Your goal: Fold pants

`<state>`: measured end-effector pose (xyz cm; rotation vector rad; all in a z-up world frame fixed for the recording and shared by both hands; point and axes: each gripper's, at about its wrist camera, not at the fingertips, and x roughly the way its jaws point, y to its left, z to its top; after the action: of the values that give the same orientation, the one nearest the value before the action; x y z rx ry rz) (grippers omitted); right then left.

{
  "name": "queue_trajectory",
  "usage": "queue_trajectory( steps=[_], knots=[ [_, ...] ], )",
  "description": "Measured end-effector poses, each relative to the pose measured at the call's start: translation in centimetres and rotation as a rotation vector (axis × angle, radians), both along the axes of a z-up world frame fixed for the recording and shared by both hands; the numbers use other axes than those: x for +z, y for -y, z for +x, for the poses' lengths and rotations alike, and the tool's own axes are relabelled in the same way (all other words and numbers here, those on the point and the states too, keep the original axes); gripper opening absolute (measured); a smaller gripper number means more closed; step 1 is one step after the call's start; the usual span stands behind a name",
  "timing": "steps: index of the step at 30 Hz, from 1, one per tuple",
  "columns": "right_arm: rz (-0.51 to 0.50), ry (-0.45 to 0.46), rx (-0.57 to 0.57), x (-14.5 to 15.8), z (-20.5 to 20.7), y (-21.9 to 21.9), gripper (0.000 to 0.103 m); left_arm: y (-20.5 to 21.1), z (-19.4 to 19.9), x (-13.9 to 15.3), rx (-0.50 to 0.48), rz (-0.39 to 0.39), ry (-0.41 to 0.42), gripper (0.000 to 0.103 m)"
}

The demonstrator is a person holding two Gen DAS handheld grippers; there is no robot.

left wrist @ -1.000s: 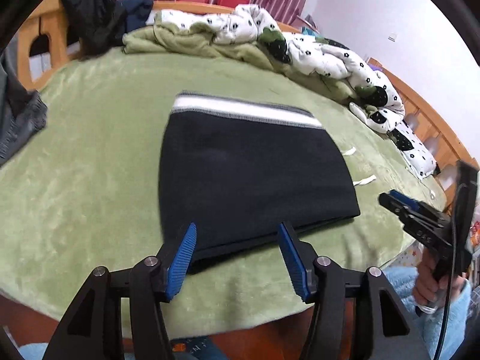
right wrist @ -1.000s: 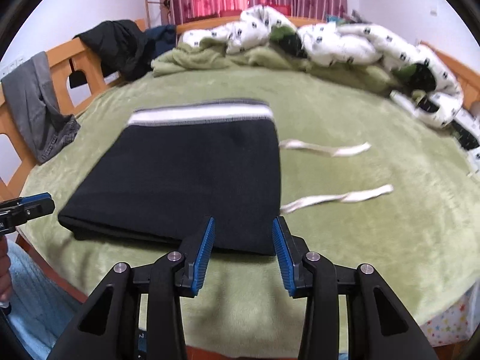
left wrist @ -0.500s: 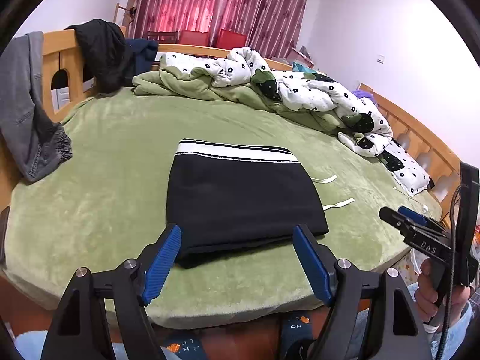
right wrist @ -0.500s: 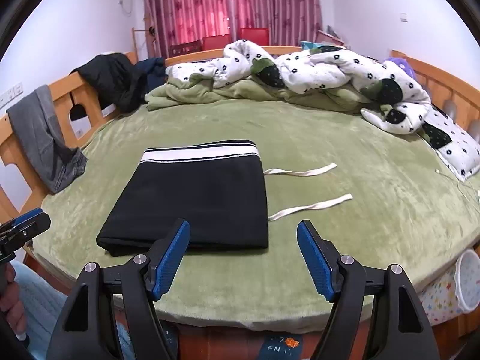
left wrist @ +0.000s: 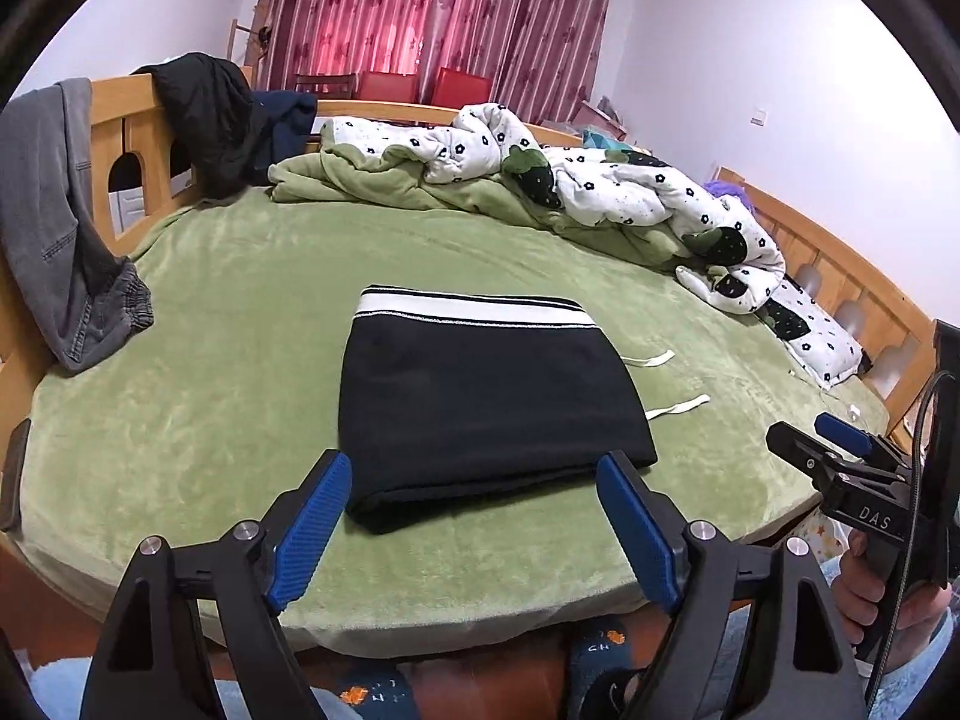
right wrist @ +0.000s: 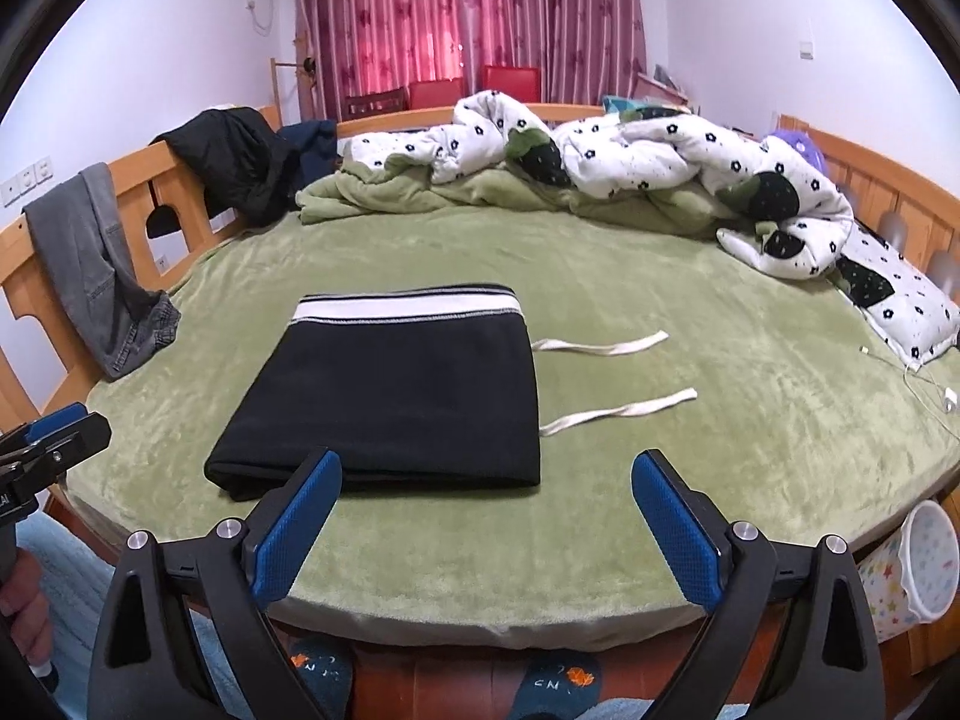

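Left wrist view: my left gripper (left wrist: 474,531) is hovering at 6 o'clock, just off the near edge of the bed (left wrist: 198,372), its blue pads spread wide and gripping nothing.
Right wrist view: my right gripper (right wrist: 486,531) is hanging at 6 o'clock over the near edge, its jaws standing wide apart and empty.
Pants: the black pants (left wrist: 480,396) are lying folded into a flat rectangle at the middle of the green blanket, apart from both grippers.
Waistband: the white-striped waistband (right wrist: 408,306) is facing 12 o'clock, toward the far end of the bed.
Drawstrings: two white drawstrings (right wrist: 618,411) are trailing out from the pants toward 3 o'clock, lying flat on the blanket.
Other tool: in the left view my right gripper is showing at 4 o'clock; in the right view my left one is peeking in at 9 o'clock.
Quilt: a white flowered quilt (right wrist: 648,150) is lying bunched at 12 to 2 o'clock.
Grey jeans: grey jeans (left wrist: 54,210) are draping over the wooden rail at 10 o'clock.
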<state>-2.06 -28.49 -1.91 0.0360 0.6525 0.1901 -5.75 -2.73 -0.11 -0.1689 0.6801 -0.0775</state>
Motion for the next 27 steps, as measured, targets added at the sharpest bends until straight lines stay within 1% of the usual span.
queue_trajectory(
  steps=[4, 10, 15, 27],
  knots=[
    [-0.006, -0.002, 0.002, 0.06, -0.09, -0.23, 0.096, -0.05, -0.12, -0.03, 0.003, 0.006, 0.006, 0.083],
    [-0.018, 0.022, 0.011, 0.23, -0.60, -0.60, 0.096, -0.19, -0.02, -0.13, 0.006, 0.012, 0.007, 0.084],
    [-0.026, 0.019, 0.009, 0.13, -0.57, -0.67, 0.096, -0.17, -0.28, -0.11, 0.008, 0.008, 0.019, 0.084],
    [-0.033, 0.035, 0.022, 0.12, -0.80, -1.03, 0.096, 0.51, -0.78, -0.12, 0.016, 0.011, 0.020, 0.084]
  ],
)
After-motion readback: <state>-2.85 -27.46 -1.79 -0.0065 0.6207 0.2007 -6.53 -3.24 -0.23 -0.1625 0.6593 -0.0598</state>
